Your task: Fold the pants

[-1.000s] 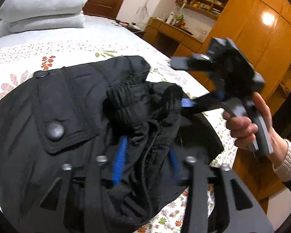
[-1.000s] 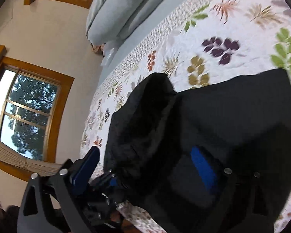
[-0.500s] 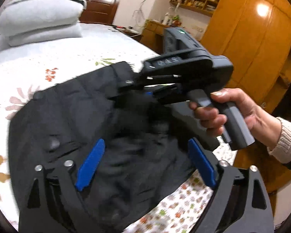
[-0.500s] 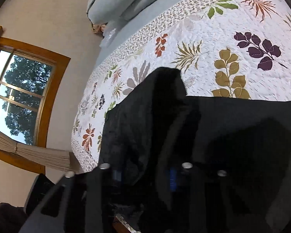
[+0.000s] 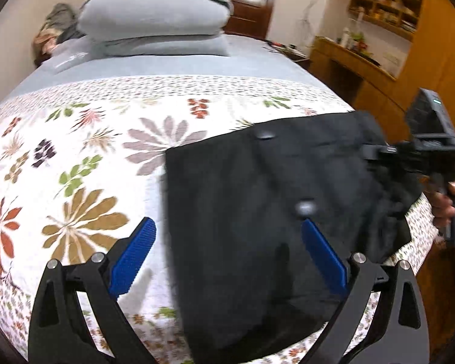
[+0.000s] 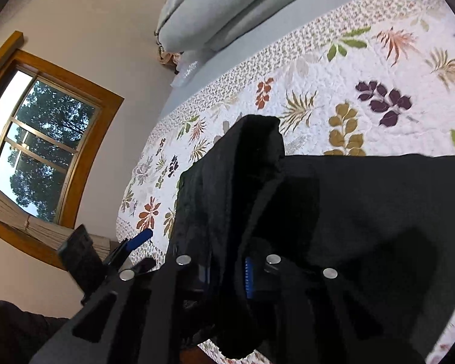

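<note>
The black pants (image 5: 257,212) lie folded on the floral quilt near the bed's right front corner, with two snap buttons showing. My left gripper (image 5: 227,236) is open and empty, hovering above the pants' left edge. My right gripper (image 6: 227,270) is shut on a bunched fold of the pants (image 6: 233,188) at their right end; it also shows in the left wrist view (image 5: 379,151). The rest of the pants (image 6: 364,212) spreads flat to the right in the right wrist view.
The floral quilt (image 5: 75,166) covers the bed. Grey pillows (image 5: 154,18) are stacked at the head. A wooden desk and cabinets (image 5: 364,69) stand past the bed's right edge. A window (image 6: 36,151) is on the wall beyond the far side.
My left gripper let go of the pants, opened wide and pulled back to the left. My right gripper closed on the bunched fold and still holds it.
</note>
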A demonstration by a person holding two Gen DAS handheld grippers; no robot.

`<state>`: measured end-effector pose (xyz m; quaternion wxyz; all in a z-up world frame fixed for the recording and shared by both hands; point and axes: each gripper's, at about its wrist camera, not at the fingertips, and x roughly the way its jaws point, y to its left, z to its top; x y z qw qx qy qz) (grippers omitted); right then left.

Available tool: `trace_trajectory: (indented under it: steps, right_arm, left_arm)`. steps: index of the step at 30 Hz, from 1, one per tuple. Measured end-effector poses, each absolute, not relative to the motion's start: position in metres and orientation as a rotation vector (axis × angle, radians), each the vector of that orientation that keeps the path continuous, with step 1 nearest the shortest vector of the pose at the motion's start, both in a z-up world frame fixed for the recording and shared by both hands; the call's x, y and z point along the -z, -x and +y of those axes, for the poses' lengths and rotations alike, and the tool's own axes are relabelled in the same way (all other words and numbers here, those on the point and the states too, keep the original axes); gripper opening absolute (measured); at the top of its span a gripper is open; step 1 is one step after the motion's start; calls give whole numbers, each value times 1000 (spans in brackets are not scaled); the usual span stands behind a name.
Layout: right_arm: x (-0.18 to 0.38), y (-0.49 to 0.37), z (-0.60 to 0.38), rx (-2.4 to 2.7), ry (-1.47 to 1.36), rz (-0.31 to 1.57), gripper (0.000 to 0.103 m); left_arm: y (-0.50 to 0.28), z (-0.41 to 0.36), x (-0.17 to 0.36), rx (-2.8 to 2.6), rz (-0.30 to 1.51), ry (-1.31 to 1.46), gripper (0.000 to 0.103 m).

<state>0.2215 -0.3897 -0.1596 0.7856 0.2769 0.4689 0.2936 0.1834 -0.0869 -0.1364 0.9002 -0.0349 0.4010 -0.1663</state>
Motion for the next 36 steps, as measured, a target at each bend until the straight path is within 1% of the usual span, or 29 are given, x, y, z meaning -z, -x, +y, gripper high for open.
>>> trace_trajectory:
  steps: [5,8,10,14,21,23,25,27,30,34,36]
  right_arm:
    - [125,-207,-419,-581,-575,946,15]
    - [117,-202,-443,-512,-574,931,15]
    - [122,-199,-458,-475,-587,947,15]
    - [152,-196,-473,-429,-636,1017,15]
    - [186,-200,-469,-422,-655,1062,15]
    - [192,-201,-468,-409,-634,1092,20]
    - [194,-199,-468,-350,-577,1136,46]
    - [182,-189,-471,-320,-514,1109,47]
    - [153,-173,-468,-213,-354,1047,56]
    - [116,-153,-445,-308,-294,930,56]
    - [112,-149,-428,-392,-310,922,56]
  left_arm:
    - [-187,-77,136,308,848,76,97]
    - [-192,-85,138,290,865,53,97]
    - [-193,-93,138,298,868,50,97]
    - [-195,-116,139,293,858,11,97]
    - [-199,-142,137,253,840,-96,97]
    - [-201,-143,139,246,837,-99,97]
    - [-203,-144,144,234,842,-97,97]
    - [-206,-143,149,232,863,-71,97]
    - [-204,-140,150,214,859,-58,97]
    - [-198,-138,140,193,843,-81,97]
    - [-195,-136,133,191,829,-73,98]
